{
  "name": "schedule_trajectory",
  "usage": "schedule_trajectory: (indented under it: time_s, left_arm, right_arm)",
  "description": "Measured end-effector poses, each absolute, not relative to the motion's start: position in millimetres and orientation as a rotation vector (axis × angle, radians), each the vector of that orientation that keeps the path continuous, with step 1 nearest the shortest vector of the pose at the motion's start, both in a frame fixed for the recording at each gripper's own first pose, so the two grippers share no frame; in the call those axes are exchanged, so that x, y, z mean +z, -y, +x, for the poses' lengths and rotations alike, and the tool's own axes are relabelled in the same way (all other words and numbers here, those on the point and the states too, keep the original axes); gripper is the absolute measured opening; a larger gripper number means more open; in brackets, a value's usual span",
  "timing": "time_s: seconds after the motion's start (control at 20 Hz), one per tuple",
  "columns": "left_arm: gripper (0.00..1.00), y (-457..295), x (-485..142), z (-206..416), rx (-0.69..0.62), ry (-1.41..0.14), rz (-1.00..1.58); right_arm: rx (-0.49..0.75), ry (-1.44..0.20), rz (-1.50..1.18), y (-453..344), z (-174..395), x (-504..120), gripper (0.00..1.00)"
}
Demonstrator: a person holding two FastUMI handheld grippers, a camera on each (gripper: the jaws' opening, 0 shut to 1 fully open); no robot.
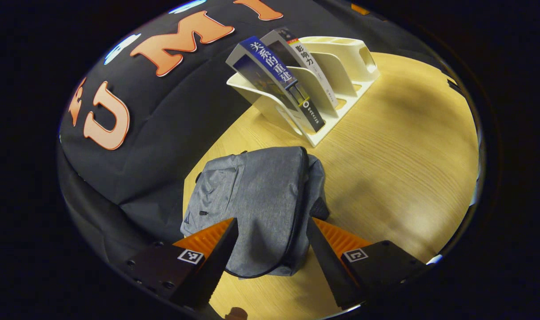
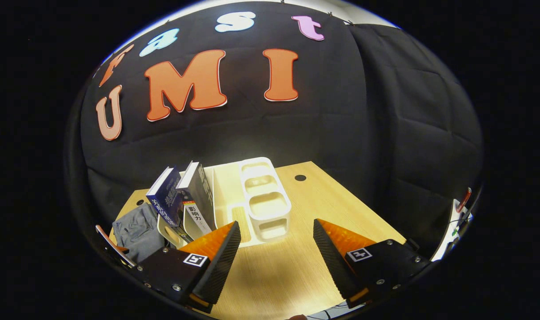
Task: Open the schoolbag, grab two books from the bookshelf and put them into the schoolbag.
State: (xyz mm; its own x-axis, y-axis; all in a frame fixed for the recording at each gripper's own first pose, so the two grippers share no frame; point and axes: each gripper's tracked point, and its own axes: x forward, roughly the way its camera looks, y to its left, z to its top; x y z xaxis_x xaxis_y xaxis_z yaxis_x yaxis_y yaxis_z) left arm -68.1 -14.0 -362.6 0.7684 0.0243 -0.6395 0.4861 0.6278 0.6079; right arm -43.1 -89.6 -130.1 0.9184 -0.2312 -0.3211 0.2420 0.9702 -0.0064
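Left gripper (image 1: 272, 242): fingers spread wide, nothing between them, hanging above the schoolbag.
Schoolbag (image 1: 256, 200): grey fabric, lying flat on the wooden table (image 1: 407, 169) near the edge that meets the booth wall; its dark zipper (image 1: 296, 222) curves down the side and looks closed. In the right gripper view the bag (image 2: 138, 229) lies by the table's far left corner, partly hidden behind the bookshelf.
Right gripper (image 2: 276, 242): fingers spread wide, holding nothing, over bare table in front of the bookshelf.
Bookshelf (image 1: 336, 71): cream plastic desk rack with slanted dividers, standing on the table just beyond the schoolbag, toward the far edge; in the right gripper view its end (image 2: 265, 200) shows stacked open compartments that look empty.
Blue book (image 1: 274, 71): leaning in the slot nearest the schoolbag, spine outward; seen again (image 2: 165, 200) in the right gripper view.
White-spined book (image 1: 305, 58): leaning in the next slot, just beside the blue one; seen again (image 2: 198, 200) in the right gripper view.
Other slots: the remaining divider spaces hold no books.
In the way: nothing lies between either gripper and the books; the rack's dividers flank each book.
Writing: both spines carry printed characters, not legible enough to give with confidence.
Table holes (image 2: 300, 178): a small dark round hole near the far edge, another at the far left corner.
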Motion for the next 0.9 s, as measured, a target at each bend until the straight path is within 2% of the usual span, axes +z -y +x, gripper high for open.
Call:
schedule_trajectory:
  time_s: [0.2, 0.3, 0.35, 0.45, 0.6, 0.65, 0.7, 0.75, 0.9]
  left_arm:
    - [0.98, 2.7, -369.7, -61.1, -0.255, -0.700, 0.870]
    - [0.94, 4.7, -366.2, -56.5, -0.265, -0.677, 0.861]
    - [0.82, 5.0, -365.3, -58.0, -0.267, -0.679, 0.861]
    - [0.75, 9.2, -368.2, -59.0, -0.287, -0.680, 0.859]
    - [0.39, 14.7, -369.8, -61.8, -0.323, -0.693, 0.886]
    - [0.31, 13.8, -369.7, -61.0, -0.319, -0.699, 0.897]
    - [0.16, 14.3, -369.0, -61.2, -0.331, -0.706, 0.896]
    - [0.11, 18.2, -367.2, -58.3, -0.330, -0.698, 0.892]
    - [0.06, 11.7, -357.4, -58.2, -0.316, -0.711, 0.862]
  right_arm:
    - [-0.247, -0.353, 0.045, 90.4, -45.5, -140.6, 0.98]
    - [-0.246, -0.359, 0.042, 89.5, -45.6, -141.7, 0.98]
    - [-0.245, -0.354, 0.047, 88.6, -45.0, -139.4, 0.98]
    - [-0.241, -0.348, 0.052, 85.3, -42.3, -136.9, 0.98]
    - [-0.237, -0.344, 0.059, 82.1, -38.6, -135.6, 0.98]
    - [-0.235, -0.345, 0.065, 81.5, -38.1, -135.7, 0.98]
    - [-0.233, -0.345, 0.070, 80.5, -37.1, -135.3, 0.98]
    - [-0.231, -0.343, 0.075, 79.4, -36.4, -135.3, 0.98]
    - [-0.221, -0.341, 0.099, 76.4, -33.8, -133.0, 0.98]
